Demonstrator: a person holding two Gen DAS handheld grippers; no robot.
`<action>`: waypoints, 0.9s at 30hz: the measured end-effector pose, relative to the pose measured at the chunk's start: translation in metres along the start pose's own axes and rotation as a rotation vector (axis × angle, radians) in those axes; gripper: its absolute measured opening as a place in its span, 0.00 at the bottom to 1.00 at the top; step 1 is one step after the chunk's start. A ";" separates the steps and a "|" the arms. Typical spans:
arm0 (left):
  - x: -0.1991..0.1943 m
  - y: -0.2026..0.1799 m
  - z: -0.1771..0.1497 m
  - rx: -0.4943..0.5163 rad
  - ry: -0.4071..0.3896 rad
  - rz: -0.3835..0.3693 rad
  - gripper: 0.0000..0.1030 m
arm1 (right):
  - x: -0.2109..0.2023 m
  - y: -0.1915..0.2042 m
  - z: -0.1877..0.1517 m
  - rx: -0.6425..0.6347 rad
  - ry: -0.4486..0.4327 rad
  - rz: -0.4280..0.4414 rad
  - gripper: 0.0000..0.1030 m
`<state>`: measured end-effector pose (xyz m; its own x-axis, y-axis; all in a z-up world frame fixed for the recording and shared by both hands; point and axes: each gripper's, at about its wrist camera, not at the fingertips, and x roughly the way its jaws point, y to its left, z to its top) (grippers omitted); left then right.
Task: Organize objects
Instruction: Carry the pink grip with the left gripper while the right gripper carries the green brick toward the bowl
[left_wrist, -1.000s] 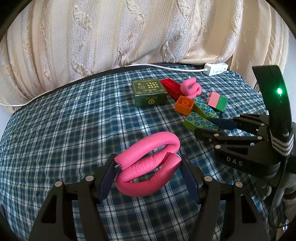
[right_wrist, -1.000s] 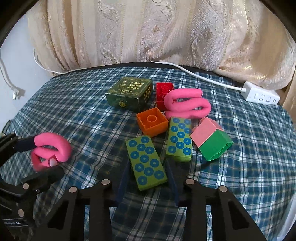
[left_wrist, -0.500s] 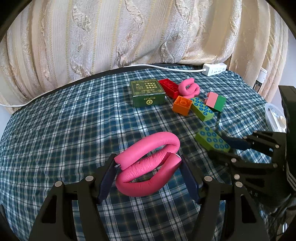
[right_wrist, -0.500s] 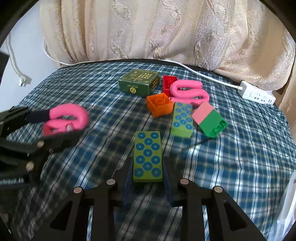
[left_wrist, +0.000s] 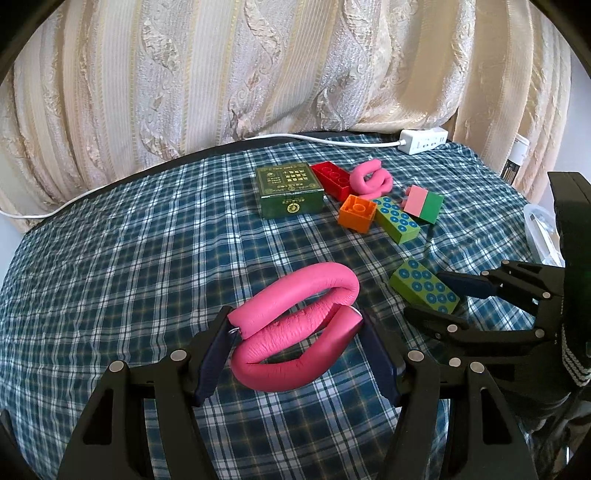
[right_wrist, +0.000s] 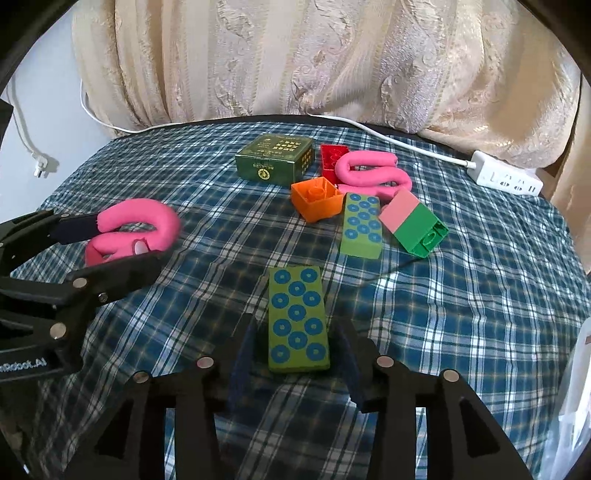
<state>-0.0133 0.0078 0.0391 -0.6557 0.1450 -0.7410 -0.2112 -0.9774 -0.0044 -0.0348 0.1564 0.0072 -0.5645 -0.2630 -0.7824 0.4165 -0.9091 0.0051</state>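
My left gripper (left_wrist: 295, 347) is shut on a pink foam loop (left_wrist: 295, 325), held low over the checked tablecloth (left_wrist: 129, 277). In the right wrist view that left gripper (right_wrist: 125, 242) and its pink foam loop (right_wrist: 136, 225) are at the left. A green block with blue dots (right_wrist: 297, 317) lies flat on the cloth between the fingers of my right gripper (right_wrist: 297, 354). Its jaws are opening, with a small gap on each side of the block. In the left wrist view the right gripper (left_wrist: 428, 295) and this block (left_wrist: 424, 286) are at the right.
A cluster sits further back: a green box (right_wrist: 275, 158), red brick (right_wrist: 332, 155), second pink foam loop (right_wrist: 369, 173), orange brick (right_wrist: 316, 197), second dotted green block (right_wrist: 360, 225) and pink-green block (right_wrist: 413, 221). A white power strip (right_wrist: 506, 177) lies by the curtain.
My right gripper drew the dotted green block out of the cluster toward the near side, then its jaws parted from it. The left gripper and its pink loop stayed put.
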 end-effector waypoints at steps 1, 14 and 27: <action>0.000 0.000 0.000 -0.001 0.000 0.000 0.66 | 0.000 0.000 0.000 0.001 0.000 -0.003 0.45; 0.000 -0.005 -0.003 0.014 0.001 0.002 0.66 | -0.011 0.005 -0.014 -0.009 -0.006 -0.006 0.31; 0.005 -0.014 -0.006 0.031 0.009 0.003 0.66 | -0.039 -0.007 -0.034 0.088 -0.043 0.023 0.31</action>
<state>-0.0095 0.0215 0.0312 -0.6495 0.1403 -0.7473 -0.2316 -0.9726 0.0187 0.0085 0.1839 0.0162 -0.5862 -0.2960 -0.7541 0.3668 -0.9270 0.0787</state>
